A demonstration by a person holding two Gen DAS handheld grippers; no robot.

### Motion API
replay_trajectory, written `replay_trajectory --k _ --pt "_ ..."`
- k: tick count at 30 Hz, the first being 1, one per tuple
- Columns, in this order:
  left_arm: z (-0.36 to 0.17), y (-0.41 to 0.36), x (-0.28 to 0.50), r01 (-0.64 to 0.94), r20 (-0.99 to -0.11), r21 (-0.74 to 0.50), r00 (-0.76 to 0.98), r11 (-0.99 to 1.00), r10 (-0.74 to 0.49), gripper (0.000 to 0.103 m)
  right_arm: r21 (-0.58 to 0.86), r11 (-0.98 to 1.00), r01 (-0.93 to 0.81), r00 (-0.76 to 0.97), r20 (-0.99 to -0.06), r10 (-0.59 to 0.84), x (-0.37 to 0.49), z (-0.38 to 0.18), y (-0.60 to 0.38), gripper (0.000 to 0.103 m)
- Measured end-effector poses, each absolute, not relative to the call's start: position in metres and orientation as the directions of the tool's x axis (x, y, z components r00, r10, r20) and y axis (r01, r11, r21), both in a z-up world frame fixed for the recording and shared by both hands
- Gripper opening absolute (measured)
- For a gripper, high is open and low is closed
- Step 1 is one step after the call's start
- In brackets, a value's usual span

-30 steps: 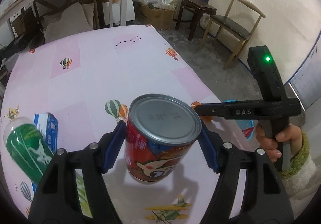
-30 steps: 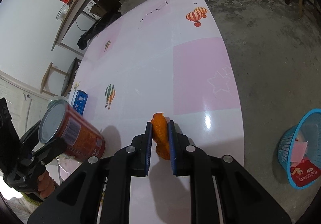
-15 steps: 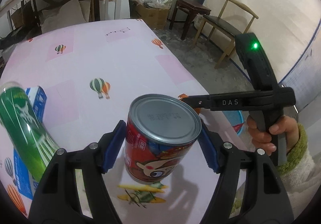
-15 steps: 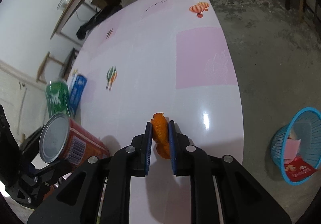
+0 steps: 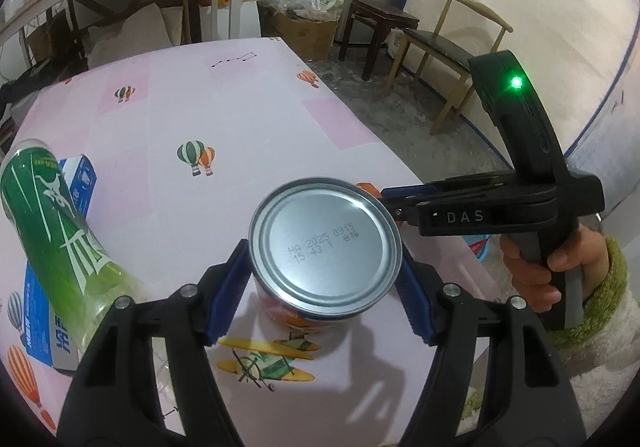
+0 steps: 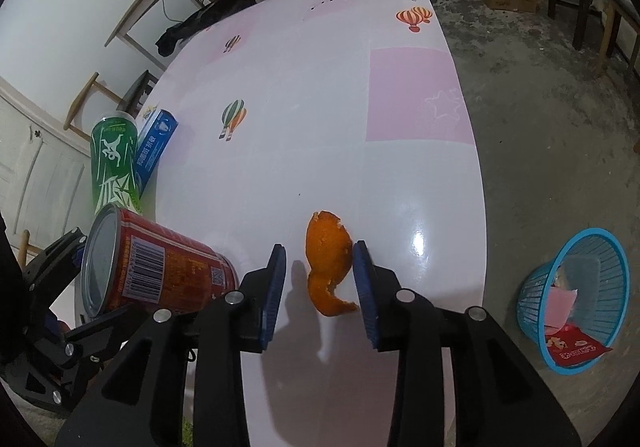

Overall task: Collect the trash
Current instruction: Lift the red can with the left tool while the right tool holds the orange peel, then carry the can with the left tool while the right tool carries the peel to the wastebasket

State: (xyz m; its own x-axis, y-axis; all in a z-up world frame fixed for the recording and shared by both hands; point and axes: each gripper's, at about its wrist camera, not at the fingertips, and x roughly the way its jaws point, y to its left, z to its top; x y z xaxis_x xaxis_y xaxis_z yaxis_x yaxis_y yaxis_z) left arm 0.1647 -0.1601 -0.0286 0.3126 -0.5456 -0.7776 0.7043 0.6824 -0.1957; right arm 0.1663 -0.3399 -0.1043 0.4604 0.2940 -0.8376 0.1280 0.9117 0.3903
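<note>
Left wrist view: the left gripper [image 5: 325,279] has its blue pads pressed on either side of a red can [image 5: 324,247], which is held above the table [image 5: 248,119] with its silver end turned toward the camera. Left of the can a green bottle [image 5: 52,223] leans across a blue box [image 5: 40,311] lying on the tabletop. Right of the can the right gripper [image 5: 390,195] reaches in sideways, a hand [image 5: 536,267] in a green-cuffed sleeve around its handle; only the edge of its fingers shows here, so their spacing cannot be told from this side. A sliver of orange peel [image 5: 368,189] shows just behind the can's rim, at those fingertips.

Right wrist view: the right gripper [image 6: 319,253] has its jaws opening, now moderately apart. The orange peel [image 6: 326,263] lies between them, against or just beside the right pad and clear of the left pad; whether it rests on the table cannot be told. Left of the peel, the red can [image 6: 152,259] is held on its side in the left gripper [image 6: 80,279]. The green bottle [image 6: 114,167] and blue box [image 6: 156,143] sit beyond the can. Right of the peel, past the table [image 6: 320,87] edge, a blue basket [image 6: 576,299] stands on the floor with wrappers inside
</note>
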Motion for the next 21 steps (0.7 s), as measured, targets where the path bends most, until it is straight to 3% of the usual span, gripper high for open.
replay_trajectory --k 8,16,21 --pt "-0.026 -0.155 0.16 0.698 -0.764 -0.204 0.324 0.686 -0.557 0.065 0.32 0.937 0.139 0.476 -0.851 0.22 0.161 -0.104 -0.335 0.016" --pt "-0.011 -0.16 0.157 0.719 -0.736 -0.212 0.329 0.662 -0.592 0.065 0.424 0.882 0.208 0.541 -0.801 0.257 0.133 -0.093 -0.364 0.013" --pt "0.003 -0.182 0.157 0.758 -0.707 -0.244 0.288 0.605 -0.646 0.065 0.45 0.843 0.296 0.616 -0.764 0.192 0.096 -0.072 -0.406 0.013"
